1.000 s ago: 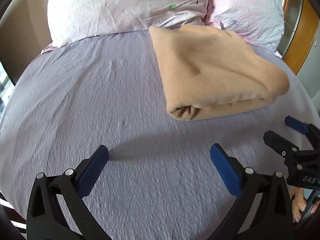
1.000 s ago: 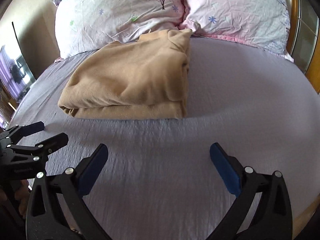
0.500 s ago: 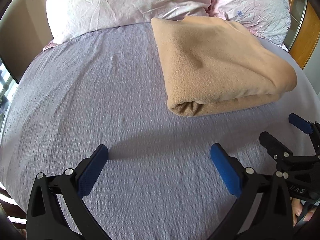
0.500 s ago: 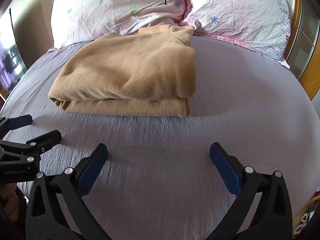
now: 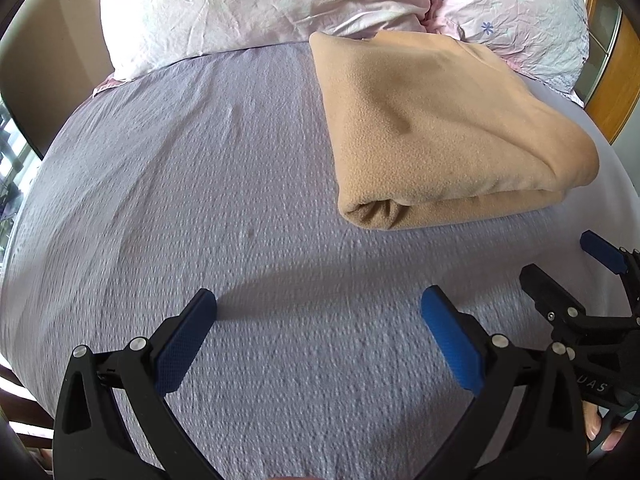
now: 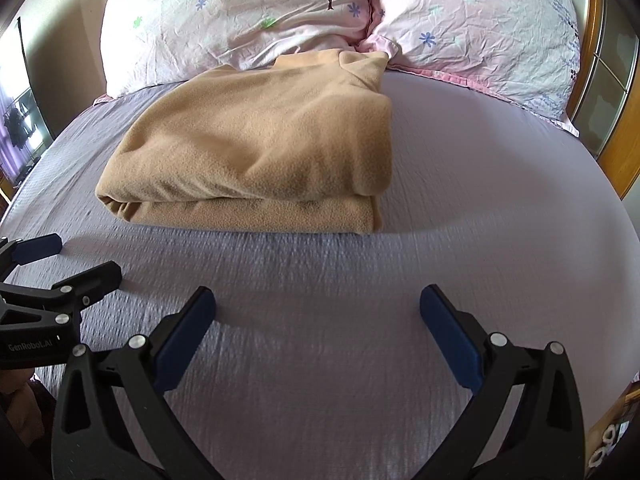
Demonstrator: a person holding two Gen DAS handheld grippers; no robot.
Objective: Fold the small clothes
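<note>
2 floral pillows point(image 6: 240, 12) at headboard point(image 6: 624, 152), lilac bedsheet point(image 6: 460, 184)

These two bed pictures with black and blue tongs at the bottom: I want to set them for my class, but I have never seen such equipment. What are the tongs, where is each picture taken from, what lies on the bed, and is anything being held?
There is no machine here. A person carries a hand-held gripper in each hand, and each has a wide-angle camera looking forward along its two blue-padded fingers. One picture comes from the left hand-held gripper, the other from the right hand-held gripper; each also catches its partner at the picture's edge. On the lilac bedsheet lies a folded tan fleece garment, its far end against two flowered pillows. Both grippers are open above the sheet, short of the garment, and hold nothing.
</note>
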